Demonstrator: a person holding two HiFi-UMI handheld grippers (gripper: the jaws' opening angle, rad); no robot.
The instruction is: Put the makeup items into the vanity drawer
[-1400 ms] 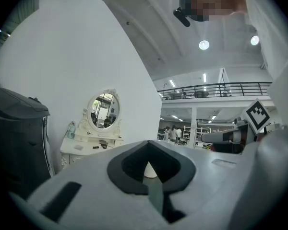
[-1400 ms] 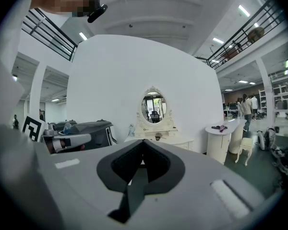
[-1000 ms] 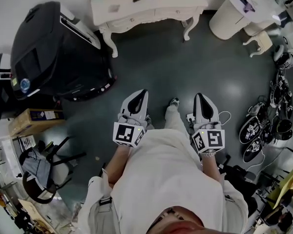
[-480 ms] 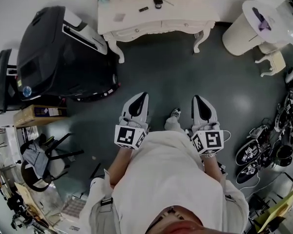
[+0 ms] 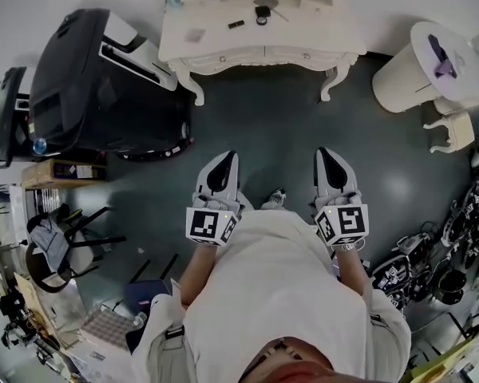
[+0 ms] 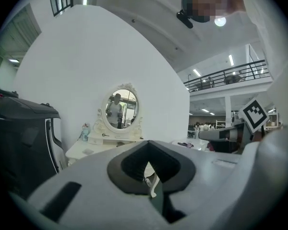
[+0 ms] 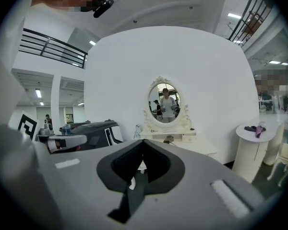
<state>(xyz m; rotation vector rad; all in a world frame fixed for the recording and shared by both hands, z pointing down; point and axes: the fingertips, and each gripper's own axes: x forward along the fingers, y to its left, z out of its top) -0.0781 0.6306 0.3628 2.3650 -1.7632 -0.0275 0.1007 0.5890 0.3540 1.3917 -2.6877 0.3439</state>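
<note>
Vanity [image 5: 303, 34] top shows overhead; gripper views reveal its mirror [image 7: 164, 102].

No word, brand or number can be read anywhere. The only signs are the black-and-white square patterns on the marker cube [image 5: 211, 224] of the left tool [image 5: 229, 156] and on the marker cube [image 5: 343, 223] of the right tool [image 5: 323, 153], at the middle of the head view. The cardboard box [image 5: 60, 172] at the left edge carries a label, too small to read
</note>
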